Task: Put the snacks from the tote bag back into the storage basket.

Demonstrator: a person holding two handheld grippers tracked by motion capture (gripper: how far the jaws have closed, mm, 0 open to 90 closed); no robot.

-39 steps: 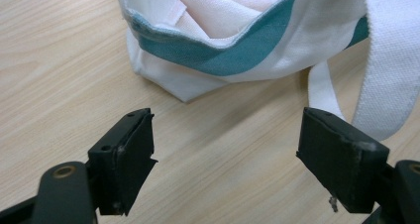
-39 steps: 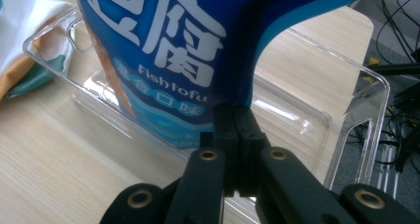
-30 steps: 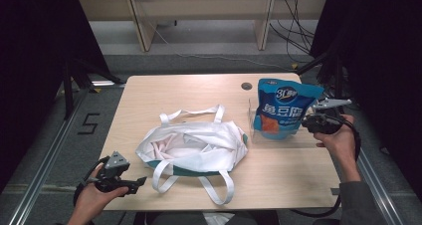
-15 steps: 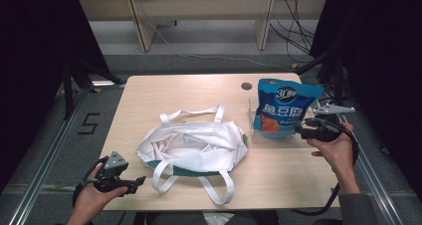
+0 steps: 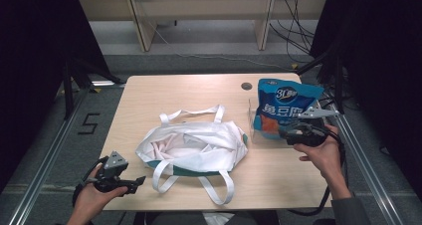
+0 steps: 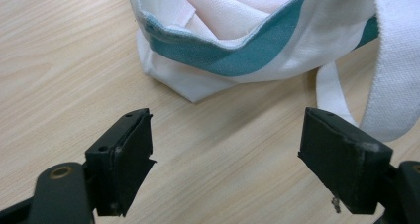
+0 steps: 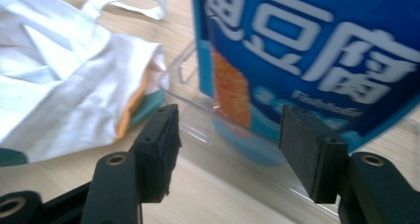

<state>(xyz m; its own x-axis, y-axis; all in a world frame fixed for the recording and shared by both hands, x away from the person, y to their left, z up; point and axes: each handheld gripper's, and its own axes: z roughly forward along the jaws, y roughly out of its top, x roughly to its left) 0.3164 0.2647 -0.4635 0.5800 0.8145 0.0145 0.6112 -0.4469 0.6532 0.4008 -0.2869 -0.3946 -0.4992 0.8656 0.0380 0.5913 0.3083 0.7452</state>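
A white tote bag with teal trim lies open in the middle of the wooden table, its straps spread out. A blue snack bag stands upright in a clear plastic bin at the right. My right gripper is open at the bin's near side, and its jaws frame the clear bin and the blue snack bag without touching them. My left gripper is open near the table's front left corner. In its own view the left gripper points at the tote bag's teal-edged corner.
One white strap loops down close to the left gripper's right jaw. The tote bag lies just left of the bin. A dark round hole marks the far table edge. Metal rails run along both sides of the table.
My right gripper has moved left and nearer to the person, from beside the blue bag to the bin's front. The left gripper has stayed put.
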